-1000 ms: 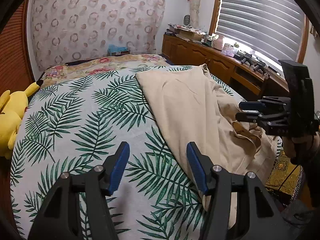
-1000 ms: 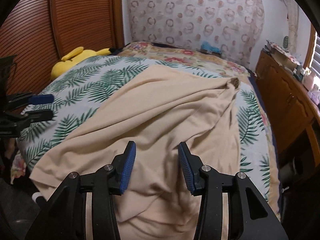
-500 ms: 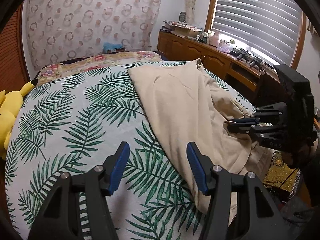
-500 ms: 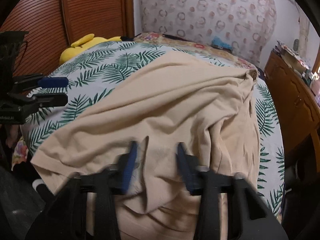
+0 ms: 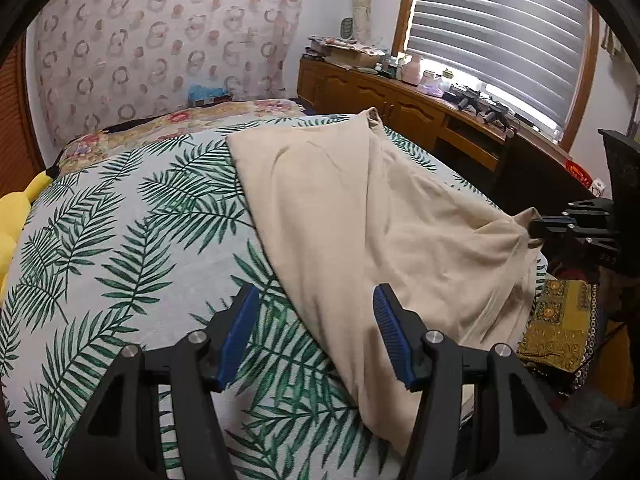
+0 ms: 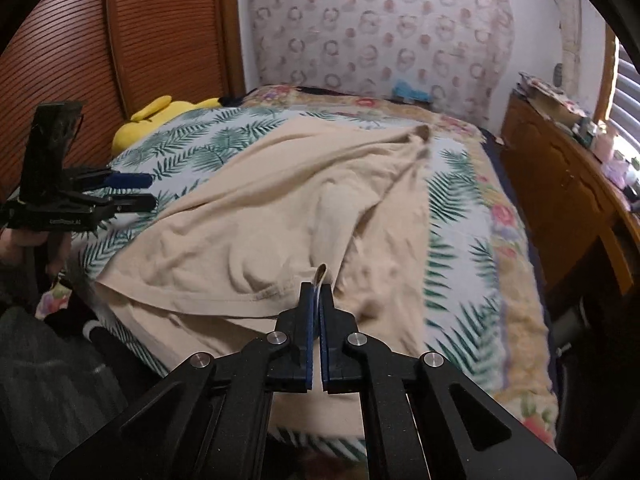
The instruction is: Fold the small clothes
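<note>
— The right gripper [image 6: 318, 292] has just closed on the hem of the beige garment [image 6: 280, 200], mid-frame on the bed [image 6: 472, 240]. It grips little cloth; it may slip.

— And the left gripper [image 5: 312, 320] stands half-open and empty, so the garment could drag crooked.

Yellow plush toy [image 5: 14, 216] edge-cropped

This is a bedroom in a home. Ahead of the left gripper [image 5: 314, 334] spreads a bed with a palm-leaf printed cover [image 5: 120, 248]. Beyond it hangs a ring-patterned fabric wall covering [image 5: 160, 48]. To its far left lies a yellow plush toy [image 5: 16, 216]. To its upper right, a cluttered wooden cabinet [image 5: 384, 96] runs under a window with white slatted blinds [image 5: 500, 28].
</note>
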